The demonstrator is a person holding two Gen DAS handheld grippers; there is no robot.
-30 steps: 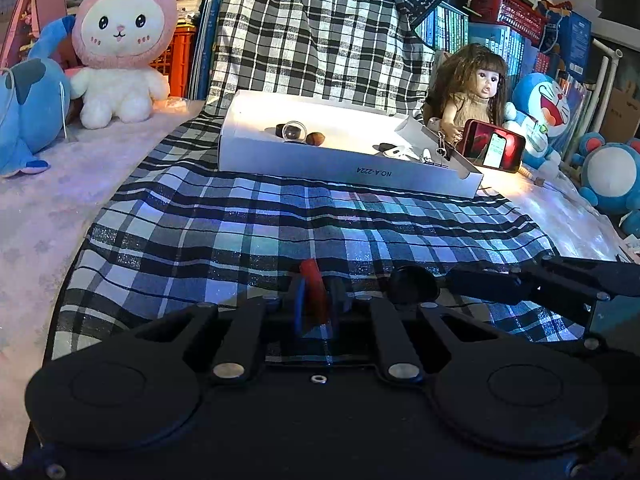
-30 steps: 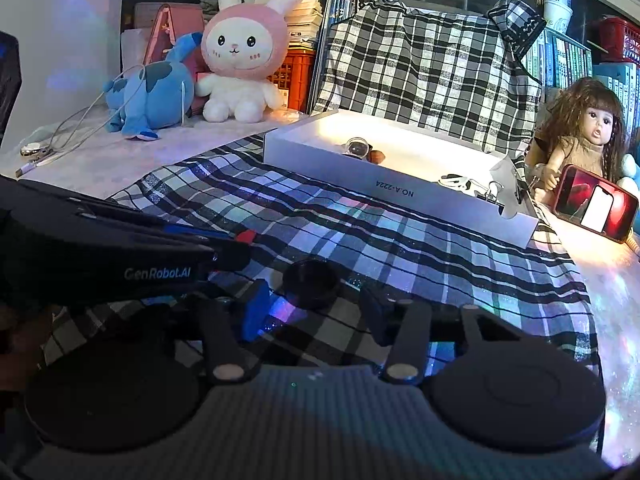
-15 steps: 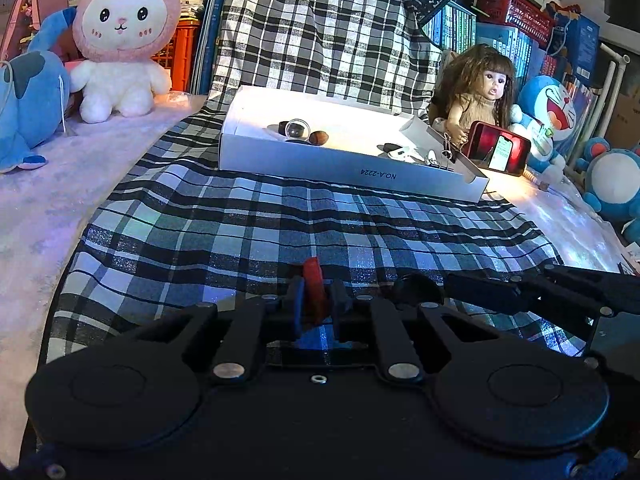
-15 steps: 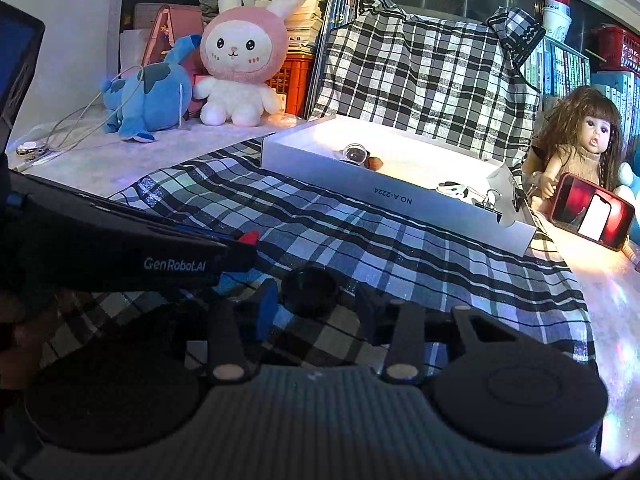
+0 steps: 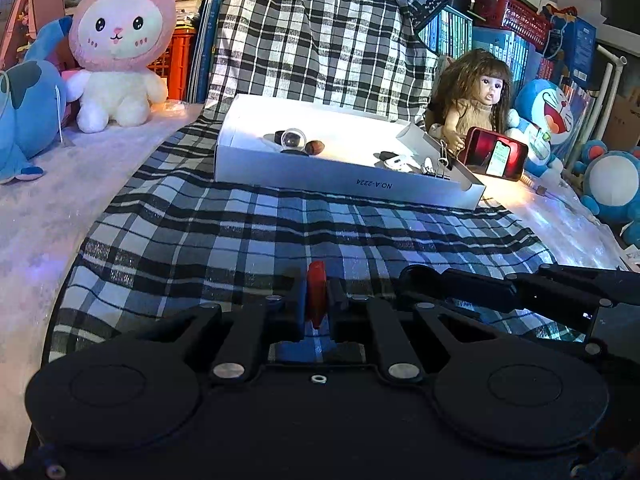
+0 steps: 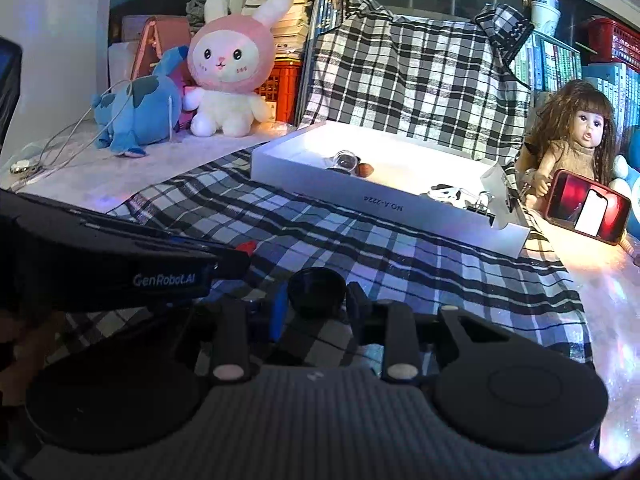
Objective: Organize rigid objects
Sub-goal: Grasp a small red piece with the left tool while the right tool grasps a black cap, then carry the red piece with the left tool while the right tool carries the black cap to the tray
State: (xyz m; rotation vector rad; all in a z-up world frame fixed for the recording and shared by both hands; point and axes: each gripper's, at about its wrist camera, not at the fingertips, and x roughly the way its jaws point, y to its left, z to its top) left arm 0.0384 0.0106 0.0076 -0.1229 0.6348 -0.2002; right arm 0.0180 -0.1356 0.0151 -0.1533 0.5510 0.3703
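Left hand-held gripper: clamps my red piece. Right hand-held gripper: grips black disc. Step: carrying; next, reach white box.

Pale table under a checked cloth down the middle. White box on the cloth toward the far edge; bunny at far-left corner, doll and red phone far right.
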